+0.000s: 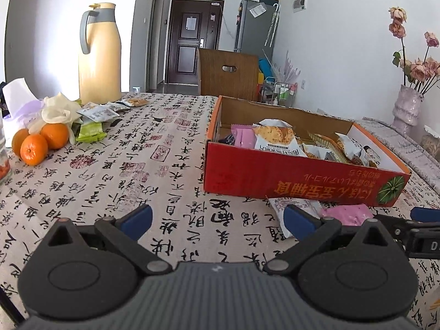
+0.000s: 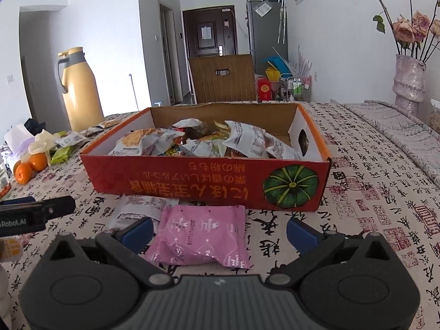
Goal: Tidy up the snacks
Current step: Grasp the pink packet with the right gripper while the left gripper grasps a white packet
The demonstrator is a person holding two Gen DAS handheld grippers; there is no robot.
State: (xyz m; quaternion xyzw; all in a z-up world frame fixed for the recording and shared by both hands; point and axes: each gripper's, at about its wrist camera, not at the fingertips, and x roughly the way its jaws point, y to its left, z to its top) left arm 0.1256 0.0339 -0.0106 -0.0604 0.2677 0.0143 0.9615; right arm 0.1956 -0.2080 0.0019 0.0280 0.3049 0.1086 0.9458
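Snacks are mostly gathered in the red box (image 2: 203, 184), frame centre. A pink packet (image 2: 202, 236) is left outside, just before its wall, framed between the spread, empty fingers of the right gripper (image 2: 218, 232), likely next. Left gripper (image 1: 217, 221) is likewise held open over bare cloth (image 1: 165, 165).

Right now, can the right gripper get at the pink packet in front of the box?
Probably yes. The right gripper is open, and the pink packet lies flat on the tablecloth between its fingers, clear of the box. Nothing covers it.
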